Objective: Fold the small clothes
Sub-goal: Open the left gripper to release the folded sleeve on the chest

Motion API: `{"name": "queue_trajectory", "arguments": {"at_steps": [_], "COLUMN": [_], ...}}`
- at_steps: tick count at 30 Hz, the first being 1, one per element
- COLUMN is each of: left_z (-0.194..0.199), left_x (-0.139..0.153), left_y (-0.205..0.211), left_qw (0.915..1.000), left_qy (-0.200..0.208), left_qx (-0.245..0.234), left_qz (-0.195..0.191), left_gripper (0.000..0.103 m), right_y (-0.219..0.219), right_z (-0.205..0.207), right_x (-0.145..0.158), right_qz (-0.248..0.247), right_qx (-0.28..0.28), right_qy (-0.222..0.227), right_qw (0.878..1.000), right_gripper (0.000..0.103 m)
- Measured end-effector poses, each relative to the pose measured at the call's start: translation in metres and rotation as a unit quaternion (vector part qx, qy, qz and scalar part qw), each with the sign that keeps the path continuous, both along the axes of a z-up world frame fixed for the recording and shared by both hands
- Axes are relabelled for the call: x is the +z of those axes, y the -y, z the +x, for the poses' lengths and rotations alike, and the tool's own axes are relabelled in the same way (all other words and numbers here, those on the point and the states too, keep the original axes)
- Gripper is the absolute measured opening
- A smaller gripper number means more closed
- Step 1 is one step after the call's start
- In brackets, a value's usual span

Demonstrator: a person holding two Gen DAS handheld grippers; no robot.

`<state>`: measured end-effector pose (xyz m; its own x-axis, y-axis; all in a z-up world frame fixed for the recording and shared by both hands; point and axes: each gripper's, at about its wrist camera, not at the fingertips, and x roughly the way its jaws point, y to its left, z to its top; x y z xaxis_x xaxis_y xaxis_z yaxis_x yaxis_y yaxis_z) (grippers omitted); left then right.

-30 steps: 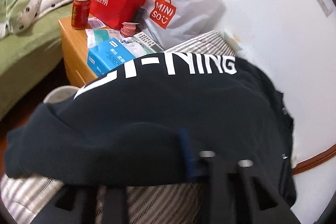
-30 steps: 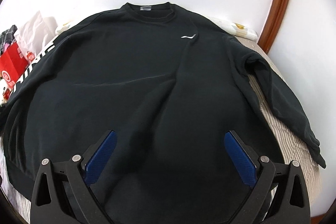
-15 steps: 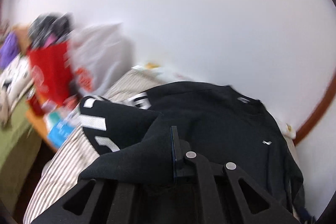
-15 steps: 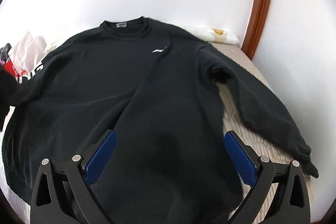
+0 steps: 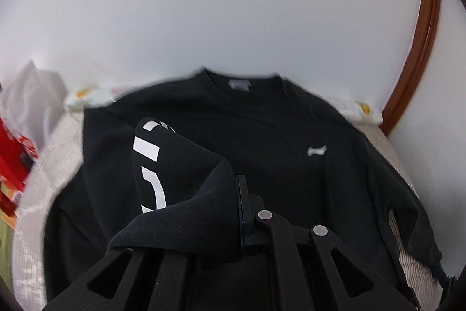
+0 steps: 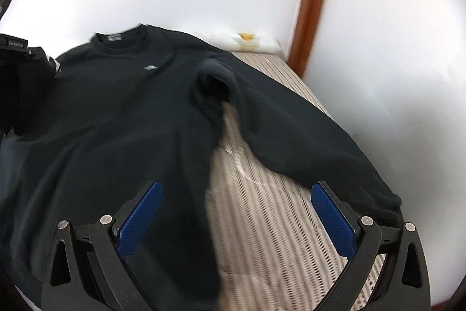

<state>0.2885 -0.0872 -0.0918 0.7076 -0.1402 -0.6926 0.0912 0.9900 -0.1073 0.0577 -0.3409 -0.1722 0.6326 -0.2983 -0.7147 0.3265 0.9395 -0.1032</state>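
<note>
A black sweatshirt [image 5: 262, 136] lies face up on a striped bed cover, its collar toward the wall. My left gripper [image 5: 240, 194] is shut on the sleeve with white lettering [image 5: 148, 165] and holds it lifted over the sweatshirt's body. In the right wrist view the same sweatshirt [image 6: 116, 121] fills the left half, and its other sleeve [image 6: 305, 136] stretches to the right over the striped cover [image 6: 262, 209]. My right gripper [image 6: 236, 212] stands open above the cover, between the body's edge and that sleeve. Nothing is between its blue pads [image 6: 139, 220].
A white wall rises right behind the bed, with a brown wooden trim [image 5: 419, 48] at the right. A red paper bag [image 5: 14, 159] and a white plastic bag [image 5: 32, 95] stand at the left. A small white printed cloth [image 6: 247, 40] lies by the wall.
My left gripper has carried the lettered sleeve up and across from the bed's left side onto the sweatshirt's body, rolling as it went. My right gripper has slid right, from over the body toward the other sleeve.
</note>
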Motion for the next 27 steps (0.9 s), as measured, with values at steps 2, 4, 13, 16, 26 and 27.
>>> {"name": "queue_trajectory", "arguments": {"at_steps": [2, 4, 13, 16, 26, 27], "left_z": [0.003, 0.003, -0.046, -0.071, -0.128, -0.131], "left_x": [-0.009, -0.012, 0.008, 0.019, -0.013, -0.019], "left_y": [0.009, 0.016, -0.007, -0.044, -0.189, -0.198], "left_qw": [0.9998, 0.9995, 0.998, 0.9975, 0.9973, 0.9965], "left_qy": [-0.016, -0.017, -0.019, -0.002, -0.034, -0.04], "left_qx": [-0.012, -0.02, -0.056, -0.058, 0.058, 0.066], "left_qz": [0.003, 0.02, -0.022, -0.04, -0.028, -0.033], "left_gripper": [0.006, 0.006, 0.055, 0.059, 0.06, 0.06], "right_y": [0.009, 0.018, -0.016, -0.043, -0.155, -0.167], "right_z": [-0.006, -0.009, 0.01, 0.02, 0.077, 0.081], "right_x": [-0.004, -0.005, 0.015, 0.029, 0.045, 0.045], "right_qz": [0.007, 0.019, -0.014, -0.021, 0.03, 0.033], "right_qx": [-0.008, -0.017, 0.018, 0.049, 0.154, 0.164], "right_qy": [-0.006, -0.004, 0.005, 0.017, 0.003, 0.002], "right_qw": [1.0, 1.0, 1.0, 0.998, 0.988, 0.986], "right_gripper": [0.101, 0.101, 0.101, 0.094, 0.064, 0.064]}}
